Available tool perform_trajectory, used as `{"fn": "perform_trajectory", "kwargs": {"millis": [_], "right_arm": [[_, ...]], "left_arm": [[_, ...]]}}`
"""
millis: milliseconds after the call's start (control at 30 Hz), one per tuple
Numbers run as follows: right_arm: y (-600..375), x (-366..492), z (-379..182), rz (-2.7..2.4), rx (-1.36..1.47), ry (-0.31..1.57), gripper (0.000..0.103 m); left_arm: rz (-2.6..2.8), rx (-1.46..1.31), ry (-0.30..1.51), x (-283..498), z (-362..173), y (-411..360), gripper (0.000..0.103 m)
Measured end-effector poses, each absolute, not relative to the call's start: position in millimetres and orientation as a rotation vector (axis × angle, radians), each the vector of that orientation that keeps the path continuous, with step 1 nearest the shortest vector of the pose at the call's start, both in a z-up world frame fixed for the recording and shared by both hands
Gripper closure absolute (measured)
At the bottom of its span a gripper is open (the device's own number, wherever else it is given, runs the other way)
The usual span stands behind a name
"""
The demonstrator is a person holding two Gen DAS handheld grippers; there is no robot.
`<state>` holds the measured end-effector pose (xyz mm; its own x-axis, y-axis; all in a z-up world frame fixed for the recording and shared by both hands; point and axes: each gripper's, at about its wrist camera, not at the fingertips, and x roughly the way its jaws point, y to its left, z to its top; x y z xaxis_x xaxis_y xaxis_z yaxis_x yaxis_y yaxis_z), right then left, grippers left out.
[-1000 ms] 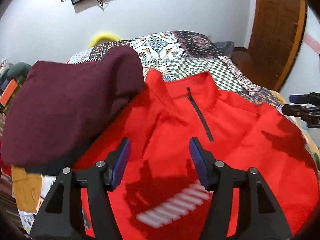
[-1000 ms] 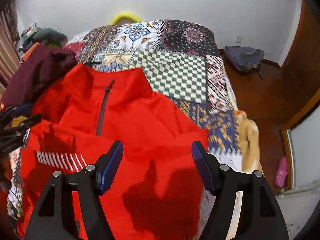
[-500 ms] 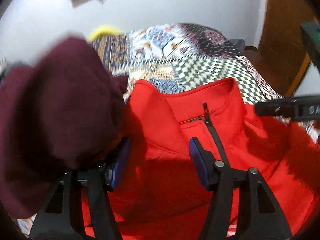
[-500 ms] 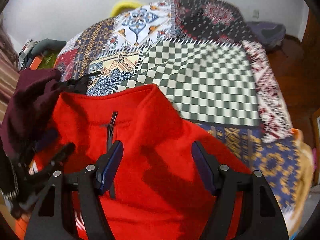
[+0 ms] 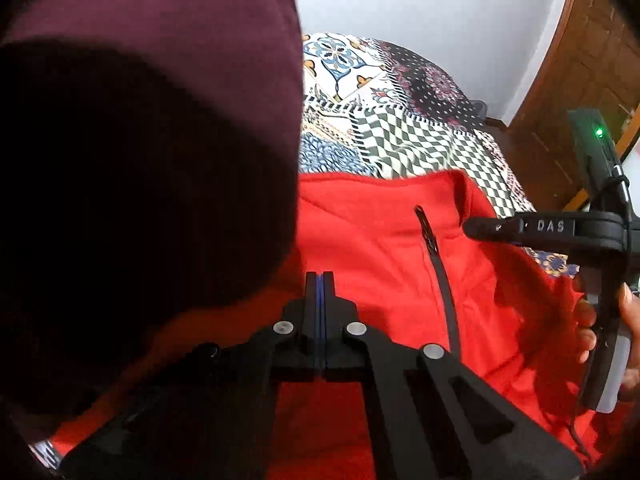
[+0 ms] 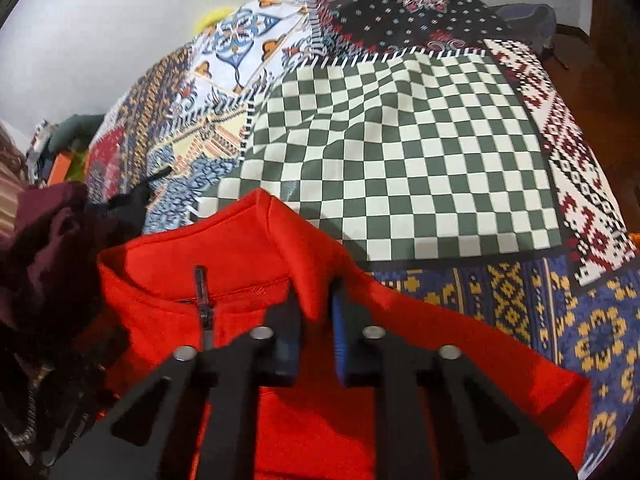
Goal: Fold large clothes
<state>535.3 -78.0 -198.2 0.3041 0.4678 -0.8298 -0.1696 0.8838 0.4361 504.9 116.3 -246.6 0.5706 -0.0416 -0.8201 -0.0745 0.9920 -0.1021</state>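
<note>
Both grippers have just closed: the right gripper (image 6: 314, 312) pinches the red pullover (image 6: 420, 340) at its shoulder (two o'clock from the zip), the left gripper (image 5: 319, 280) shut, its catch unclear; lifting looks next.

Even indoor light, strong fisheye bending and dark corners, slight blur, deep shadow at left.

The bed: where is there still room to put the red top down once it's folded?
The checkered patch of the bedspread, just past the red top's collar, is bare, as is the dark dotted patch beyond it. The left side is crowded with maroon clothes.
</note>
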Motion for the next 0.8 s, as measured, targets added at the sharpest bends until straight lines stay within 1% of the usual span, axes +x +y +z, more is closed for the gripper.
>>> {"fn": "perform_trajectory", "kwargs": {"millis": [167, 300, 400, 533, 567, 633, 700, 800], "right_arm": [[-82, 506, -165, 0.450, 0.194, 1.112, 0.096], [-81, 463, -128, 0.497, 0.098, 1.021, 0.096], [-85, 428, -105, 0.544, 0.070, 0.973, 0.096], [-90, 391, -91, 0.563, 0.016, 0.924, 0.096], [-92, 379, -90, 0.565, 0.003, 0.914, 0.096], [-94, 367, -91, 0.570, -0.010, 0.909, 0.096], [-95, 353, -95, 0.575, -0.028, 0.906, 0.096], [-98, 341, -100, 0.581, -0.032, 0.908, 0.096]], "left_arm": [[-0.012, -0.189, 0.966, 477, -230, 120, 0.103], [-0.003, -0.132, 0.946, 447, -213, 114, 0.103], [-0.029, -0.138, 0.936, 419, -198, 110, 0.103], [-0.059, -0.147, 0.936, 384, -177, 111, 0.102], [-0.068, -0.160, 0.943, 379, -173, 110, 0.097], [-0.083, -0.177, 0.950, 378, -169, 101, 0.085], [-0.077, -0.185, 0.946, 380, -165, 98, 0.062], [-0.096, -0.221, 0.956, 383, -158, 94, 0.056]]}}
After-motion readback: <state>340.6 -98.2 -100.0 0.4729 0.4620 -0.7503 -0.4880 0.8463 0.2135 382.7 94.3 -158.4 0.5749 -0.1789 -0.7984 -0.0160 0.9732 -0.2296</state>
